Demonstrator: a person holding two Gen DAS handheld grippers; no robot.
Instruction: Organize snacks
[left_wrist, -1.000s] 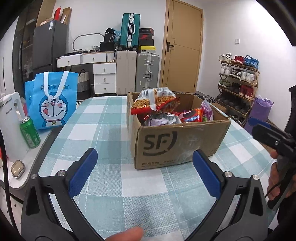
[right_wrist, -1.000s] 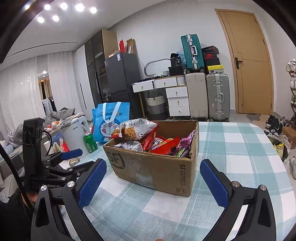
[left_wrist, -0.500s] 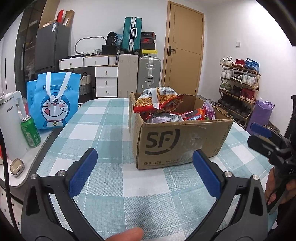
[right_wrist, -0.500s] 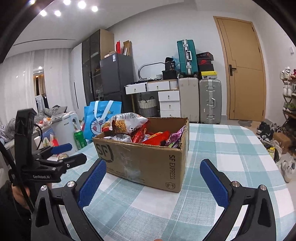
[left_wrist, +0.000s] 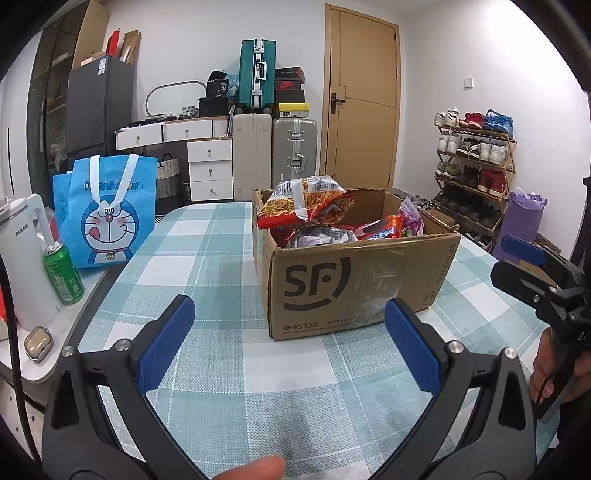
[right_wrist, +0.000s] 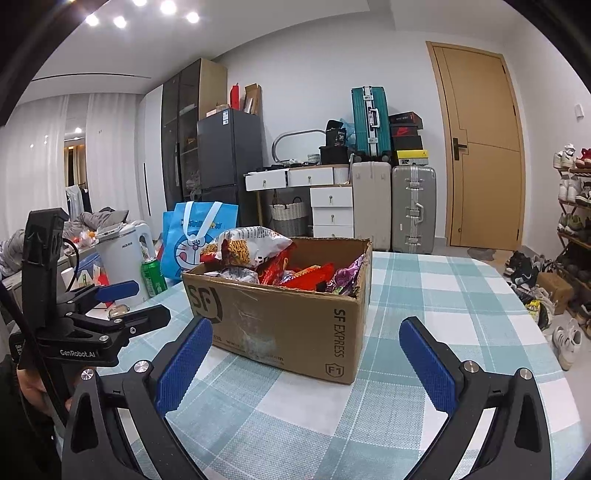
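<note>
Corrugated cardboard box (left_wrist: 354, 284), crinkly glossy snack packets (left_wrist: 306, 203)

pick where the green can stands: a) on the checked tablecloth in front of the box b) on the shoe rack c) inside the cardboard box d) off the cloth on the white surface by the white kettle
d: the green can stands upright on the white surface beside the white kettle, left of the checked tablecloth and apart from the cardboard box.
</note>
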